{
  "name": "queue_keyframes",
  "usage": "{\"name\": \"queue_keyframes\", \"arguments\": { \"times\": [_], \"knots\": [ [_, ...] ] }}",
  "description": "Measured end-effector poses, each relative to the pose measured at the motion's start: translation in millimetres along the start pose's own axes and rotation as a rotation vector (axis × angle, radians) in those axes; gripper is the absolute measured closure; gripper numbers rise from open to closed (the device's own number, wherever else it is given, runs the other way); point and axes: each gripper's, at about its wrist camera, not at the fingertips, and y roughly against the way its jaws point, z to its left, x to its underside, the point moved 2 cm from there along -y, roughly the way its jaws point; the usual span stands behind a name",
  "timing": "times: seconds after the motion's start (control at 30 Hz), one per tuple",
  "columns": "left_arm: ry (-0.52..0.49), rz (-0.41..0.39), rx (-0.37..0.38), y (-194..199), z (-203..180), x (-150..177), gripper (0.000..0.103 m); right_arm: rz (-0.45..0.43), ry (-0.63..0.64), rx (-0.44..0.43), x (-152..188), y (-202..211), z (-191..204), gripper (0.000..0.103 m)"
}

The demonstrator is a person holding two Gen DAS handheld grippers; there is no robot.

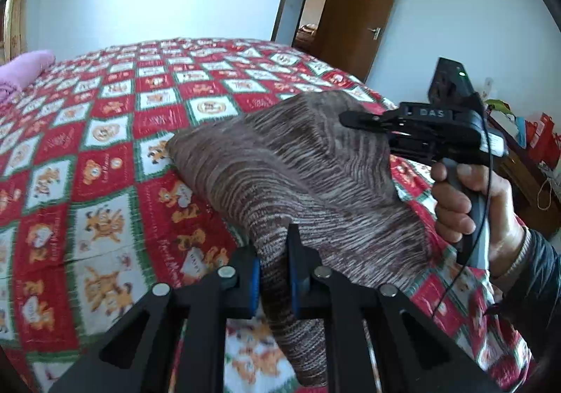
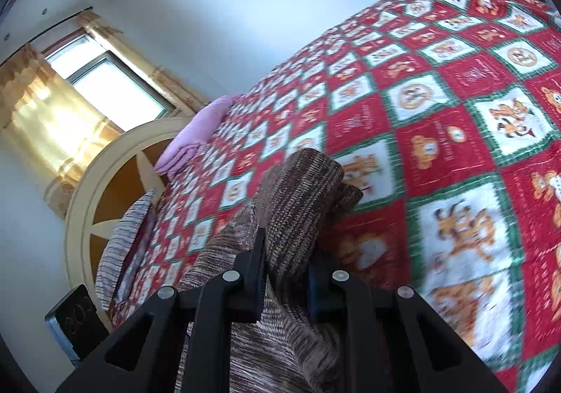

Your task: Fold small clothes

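Note:
A brown and white striped knit garment point(image 1: 298, 161) is lifted off the bed quilt point(image 1: 105, 133) and stretched between both grippers. My left gripper point(image 1: 275, 273) is shut on its near edge, with cloth pinched between the blue pads and hanging below them. In the left wrist view the right gripper point(image 1: 345, 119), held by a hand point(image 1: 455, 196), is clamped on the garment's far right edge. In the right wrist view the right gripper point(image 2: 285, 263) is shut on a bunched fold of the garment point(image 2: 301, 189), which rises above its fingers.
The red, white and green bear-print quilt point(image 2: 455, 112) covers the whole bed. A folded pink blanket point(image 2: 196, 137) and a striped pillow point(image 2: 119, 245) lie by the headboard point(image 2: 105, 182). A brown door point(image 1: 357, 14) stands open beyond the bed. A side cabinet with red bags point(image 1: 540, 140) is at right.

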Motion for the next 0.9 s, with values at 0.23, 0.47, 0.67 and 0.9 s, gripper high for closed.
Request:
{"name": "queue_keyframes", "arguments": {
  "times": [0.23, 0.47, 0.67, 0.9],
  "knots": [
    [0.001, -0.044, -0.034, 52, 15, 22, 0.09, 0.022, 0.027, -0.085, 26, -4, 47, 0.085],
    [0.051, -0.069, -0.087, 97, 45, 49, 0.09, 0.064, 0.053, -0.163, 52, -21, 92, 0.085],
    [0.105, -0.102, -0.135, 133, 70, 74, 0.09, 0.107, 0.082, -0.231, 73, -44, 134, 0.085],
    [0.159, -0.131, -0.193, 168, 90, 103, 0.09, 0.177, 0.13, -0.292, 101, -75, 181, 0.085]
  ]
}}
